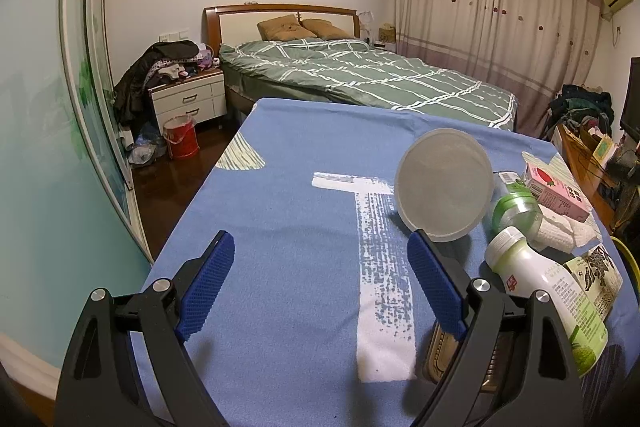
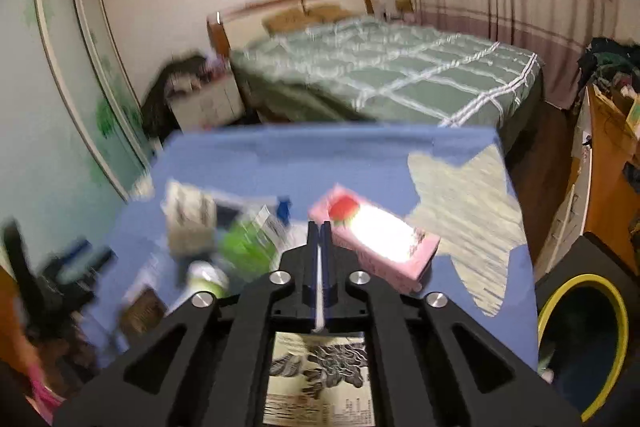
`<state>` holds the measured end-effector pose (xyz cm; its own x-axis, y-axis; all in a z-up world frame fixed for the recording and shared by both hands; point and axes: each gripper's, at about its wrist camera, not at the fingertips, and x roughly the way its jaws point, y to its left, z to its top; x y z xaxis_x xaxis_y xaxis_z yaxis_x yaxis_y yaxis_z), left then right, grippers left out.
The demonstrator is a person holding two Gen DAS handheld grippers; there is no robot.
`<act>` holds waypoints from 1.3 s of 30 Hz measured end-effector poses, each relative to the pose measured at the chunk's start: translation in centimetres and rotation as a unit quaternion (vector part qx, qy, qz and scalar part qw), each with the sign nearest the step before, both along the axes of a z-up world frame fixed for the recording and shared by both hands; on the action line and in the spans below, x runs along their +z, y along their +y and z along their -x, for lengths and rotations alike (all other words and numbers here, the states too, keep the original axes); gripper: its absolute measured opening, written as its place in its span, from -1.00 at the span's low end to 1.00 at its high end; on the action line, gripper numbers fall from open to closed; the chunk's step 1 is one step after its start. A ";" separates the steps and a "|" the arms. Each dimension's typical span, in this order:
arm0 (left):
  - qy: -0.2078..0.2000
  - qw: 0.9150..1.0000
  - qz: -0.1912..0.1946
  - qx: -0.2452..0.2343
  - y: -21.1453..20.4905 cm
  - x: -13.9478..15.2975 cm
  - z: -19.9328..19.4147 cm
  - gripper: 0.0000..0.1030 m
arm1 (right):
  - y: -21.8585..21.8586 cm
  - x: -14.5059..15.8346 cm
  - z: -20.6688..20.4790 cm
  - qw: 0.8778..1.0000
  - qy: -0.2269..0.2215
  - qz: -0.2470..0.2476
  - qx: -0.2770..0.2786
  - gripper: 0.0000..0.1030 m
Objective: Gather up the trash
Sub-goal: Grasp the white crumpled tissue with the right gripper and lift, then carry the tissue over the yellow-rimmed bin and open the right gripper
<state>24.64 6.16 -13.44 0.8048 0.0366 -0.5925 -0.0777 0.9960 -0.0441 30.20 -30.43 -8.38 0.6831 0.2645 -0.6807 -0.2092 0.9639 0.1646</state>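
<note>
On the blue-clothed table, the trash lies in a cluster: a clear plastic lid propped on edge, a white bottle just beside it, and a pink carton behind. The left gripper hovers beside the lid, fingers spread wide with nothing between them. Near the carton, the right gripper has its fingers pressed together on a thin printed wrapper that hangs beneath it.

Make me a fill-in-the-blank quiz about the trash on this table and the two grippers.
1. The pink strawberry-printed carton lies on a ____ tablecloth.
2. The left gripper has its jaws ____, with nothing between them.
3. The right gripper is ____ on the thin printed paper packet.
4. The dark round bin has a ____ rim.
Missing words: blue; open; shut; yellow.
</note>
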 end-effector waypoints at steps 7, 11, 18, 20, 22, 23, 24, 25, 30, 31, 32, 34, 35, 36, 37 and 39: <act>0.000 1.000 0.000 -0.001 0.0 0.0 0.0 0.69 | 1.9 -5.1 -2.7 0.996 0.080 0.033 0.013 0.05; 0.000 1.000 0.000 -0.001 0.0 0.0 0.0 0.69 | 2.4 -7.0 -3.2 0.994 0.101 0.048 0.010 -0.15; 0.001 1.000 0.002 -0.004 0.0 0.2 -0.2 0.69 | 1.2 -4.8 -1.7 0.998 0.058 0.013 -0.008 -0.87; 0.001 1.000 0.001 -0.005 0.0 0.2 -0.2 0.69 | 0.9 -3.4 -0.9 0.999 0.037 0.005 -0.008 -0.87; 0.000 1.000 0.000 -0.006 0.0 0.3 -0.2 0.69 | 0.6 -2.0 0.0 1.000 0.020 -0.003 -0.008 -0.87; 0.000 1.000 0.000 -0.006 0.0 0.3 -0.1 0.69 | 0.4 -1.5 0.1 1.000 0.014 -0.005 -0.009 -0.87; 0.000 1.000 0.000 -0.006 0.0 0.3 -0.1 0.69 | 0.1 -1.1 0.2 1.000 0.009 -0.006 -0.010 -0.86; -0.001 1.000 0.000 -0.006 0.0 0.3 -0.2 0.69 | -0.4 -0.4 0.8 1.000 -0.002 -0.004 -0.015 -0.87; -0.002 1.000 -0.001 -0.008 0.0 0.4 -0.1 0.69 | -4.3 1.5 2.6 0.997 -0.032 0.006 -0.075 -0.86; -0.002 1.000 -0.001 -0.008 0.0 0.4 -0.1 0.69 | -5.5 1.5 3.1 0.995 -0.037 0.012 -0.095 -0.86; -0.002 1.000 -0.001 -0.009 0.0 0.4 0.0 0.69 | -6.2 1.6 3.4 0.993 -0.039 0.017 -0.108 -0.86; -0.003 1.000 -0.002 -0.009 0.0 0.4 0.0 0.69 | -8.5 1.1 4.2 0.988 -0.042 0.028 -0.146 -0.86; -0.002 1.000 -0.002 -0.008 0.0 0.4 0.0 0.69 | -10.6 0.4 4.7 0.983 -0.036 0.036 -0.178 -0.86; -0.002 1.000 -0.002 -0.008 0.0 0.4 -0.1 0.69 | -11.5 0.2 4.8 0.980 -0.034 0.040 -0.190 -0.86; -0.002 1.000 -0.003 -0.008 0.0 0.4 0.0 0.69 | -12.6 -0.3 5.1 0.977 -0.030 0.046 -0.205 -0.86; -0.003 1.000 -0.004 -0.008 0.0 0.5 0.0 0.69 | -15.4 -1.6 5.7 0.969 -0.018 0.047 -0.242 -0.86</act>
